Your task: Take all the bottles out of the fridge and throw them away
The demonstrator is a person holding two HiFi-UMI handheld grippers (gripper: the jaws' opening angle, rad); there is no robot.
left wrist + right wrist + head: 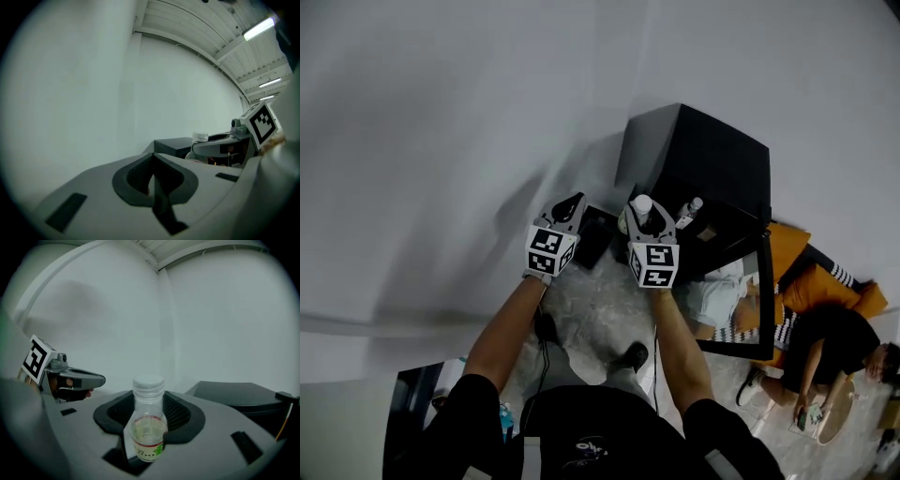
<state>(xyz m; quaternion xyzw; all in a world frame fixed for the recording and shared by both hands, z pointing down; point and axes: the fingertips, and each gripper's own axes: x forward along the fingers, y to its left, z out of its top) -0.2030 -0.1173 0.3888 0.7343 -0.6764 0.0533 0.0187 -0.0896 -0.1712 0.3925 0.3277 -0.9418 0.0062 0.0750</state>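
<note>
Right gripper: jaws part-way open, clamped on a small clear bottle. The white cap is up, there's a little liquid in the bottom, and the label sits low. I read the bottle as upright and out of the fridge; in the head view it's at 7 o'clock of the fridge's top.

Left gripper: jaws fully together, nothing in them. It's at 9 o'clock of the right one, near but not touching. Both point roughly level.

The fridge is black, with its door swung open towards 5 o'clock. A second bottle is at 3 o'clock of the held one, at the fridge's open front; I can't tell which shelf.

A person in orange sits on the floor at 4 o'clock, beyond the door. Plain white wall runs from 9 to 12.
</note>
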